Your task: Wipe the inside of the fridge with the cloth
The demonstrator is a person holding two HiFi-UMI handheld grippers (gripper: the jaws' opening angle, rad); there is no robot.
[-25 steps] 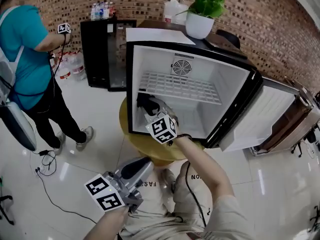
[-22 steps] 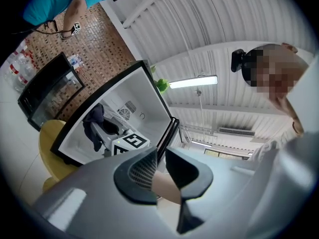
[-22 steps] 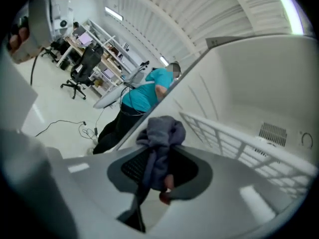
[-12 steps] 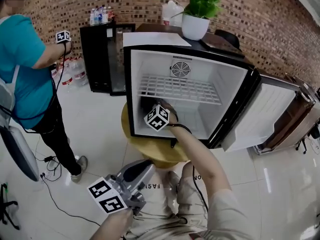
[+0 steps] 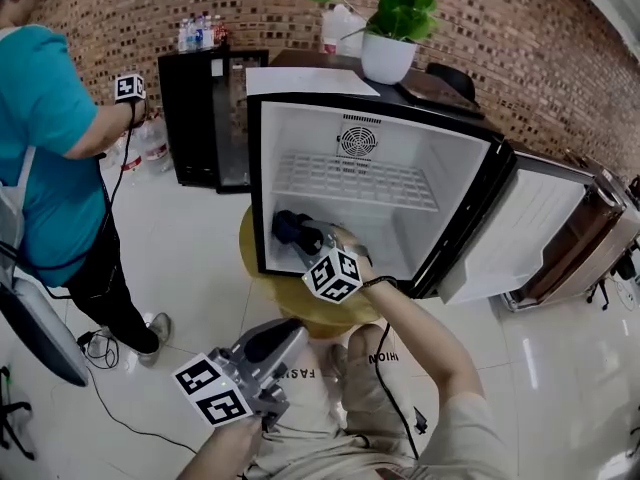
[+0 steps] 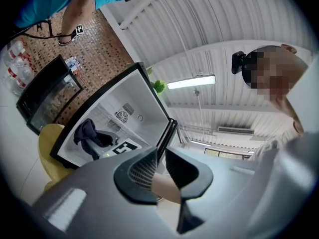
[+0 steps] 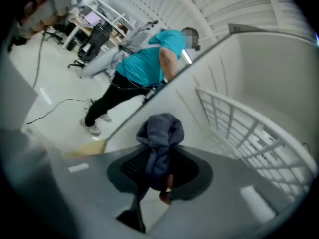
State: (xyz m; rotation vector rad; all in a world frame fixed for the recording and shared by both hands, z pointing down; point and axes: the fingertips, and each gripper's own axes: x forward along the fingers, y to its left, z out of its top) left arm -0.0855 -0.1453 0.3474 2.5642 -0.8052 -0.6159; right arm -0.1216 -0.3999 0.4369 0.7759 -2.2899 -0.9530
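Note:
The small white-lined fridge (image 5: 462, 200) stands open on a round yellow table (image 5: 285, 306). My right gripper (image 5: 303, 239) reaches into its lower left part, shut on a dark blue cloth (image 5: 287, 227). In the right gripper view the cloth (image 7: 160, 132) bunches up out of the closed jaws of the right gripper (image 7: 158, 166), close to the fridge's left wall and floor, below the wire shelf (image 7: 249, 128). My left gripper (image 5: 282, 334) hangs low over my lap, outside the fridge. The left gripper (image 6: 160, 166) has its jaws close together with nothing between them.
The fridge door (image 5: 520, 230) swings open to the right. A potted plant (image 5: 395, 28) sits on top. A black cabinet (image 5: 205, 118) stands behind on the left. A person in a teal shirt (image 5: 50, 138) stands at far left, with cables (image 5: 100, 346) on the floor.
The right gripper pushed the cloth deeper into the fridge, then drew it back down towards the front left of the floor. The left gripper stayed where it was.

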